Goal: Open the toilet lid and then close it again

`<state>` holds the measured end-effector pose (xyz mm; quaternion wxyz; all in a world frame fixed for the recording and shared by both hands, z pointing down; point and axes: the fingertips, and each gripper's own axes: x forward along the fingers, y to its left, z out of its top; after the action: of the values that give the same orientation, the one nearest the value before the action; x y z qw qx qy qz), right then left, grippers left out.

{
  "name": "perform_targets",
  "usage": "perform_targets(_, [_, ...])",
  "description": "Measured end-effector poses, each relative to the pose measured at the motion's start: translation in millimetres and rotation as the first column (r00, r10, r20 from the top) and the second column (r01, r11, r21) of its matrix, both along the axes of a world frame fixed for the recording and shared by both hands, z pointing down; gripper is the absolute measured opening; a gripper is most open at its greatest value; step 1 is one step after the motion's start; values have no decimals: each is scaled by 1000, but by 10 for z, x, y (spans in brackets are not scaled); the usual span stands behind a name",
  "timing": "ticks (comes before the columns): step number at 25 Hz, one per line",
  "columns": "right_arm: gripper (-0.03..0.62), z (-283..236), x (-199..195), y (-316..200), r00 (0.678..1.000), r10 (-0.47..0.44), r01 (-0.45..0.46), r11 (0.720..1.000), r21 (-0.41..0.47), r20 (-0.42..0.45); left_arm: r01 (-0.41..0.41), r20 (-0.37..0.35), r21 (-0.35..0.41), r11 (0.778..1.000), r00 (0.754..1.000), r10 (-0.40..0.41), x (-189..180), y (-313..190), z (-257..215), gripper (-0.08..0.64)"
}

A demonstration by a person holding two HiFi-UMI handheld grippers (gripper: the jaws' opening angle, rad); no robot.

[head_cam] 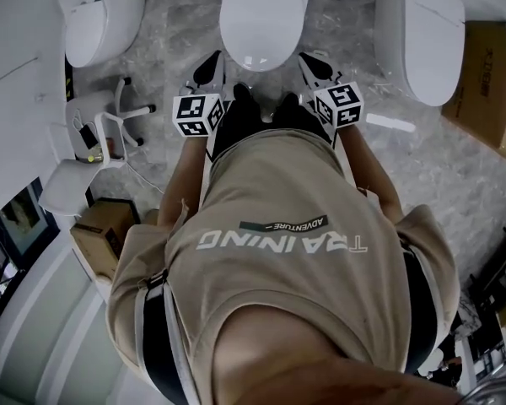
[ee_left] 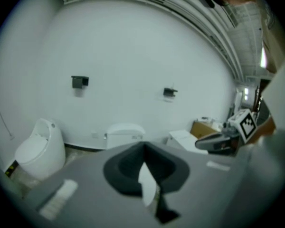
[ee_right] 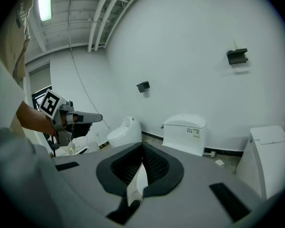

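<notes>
A person in a tan T-shirt (head_cam: pixel 278 251) stands on a grey marbled floor (head_cam: pixel 173 32) facing the middle toilet (head_cam: pixel 266 53) of three in a white showroom, its lid (head_cam: pixel 266 7) down, with a gripper in each hand. The left gripper (head_cam: pixel 212 62) and the right gripper (head_cam: pixel 314 60) are held out side by side, angled slightly downward toward the toilet's front edge, and neither touches it. The left gripper view shows its dark jaws pressed together at the tips with nothing between them, and the right gripper view shows that pair likewise closed and empty. Each gripper carries a marker cube (head_cam: pixel 198 115) just ahead of the person's hands. A second toilet (head_cam: pixel 97 15) stands to the left and a third toilet (head_cam: pixel 422 36) to the right, both well apart from the middle one. A cardboard box (head_cam: pixel 489 83) sits beyond the third toilet at the right edge, and a black fitting (ee_right: pixel 237 56) hangs on the wall (ee_right: pixel 190 80) above the middle toilet
</notes>
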<state>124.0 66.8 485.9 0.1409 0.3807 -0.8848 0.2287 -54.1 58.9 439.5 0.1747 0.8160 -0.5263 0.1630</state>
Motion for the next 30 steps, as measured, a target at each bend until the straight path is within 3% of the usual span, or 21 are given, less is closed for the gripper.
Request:
perform_targets(7, [14,-11,-60,-191,996,73,-73,997,-2,-51,-110,29,-19,994,993,110,-176,-326,146,5])
perform_targets(18, [14,261,-656,-586,957,244,-258,963,-78,-158,-330,3,-60,942,944,331,-567,-997,626,5])
perform_targets(22, [14,762,-759,-627,944,243,-285,942,-178,-225,-317,-25,-139,938,948,317,-729,-1110,1099,5])
perform_targets(25, [14,1147,-767,-584,945,196,-266,925,-270,-261,-330,-96,-233,915,944,316,-732,-1039,1539,5])
perform_targets(30, [14,1957,-684,-493,951,129,-233,895,-380,-280,-314,-95,-350,882,949,300,-658,-861,2359,5])
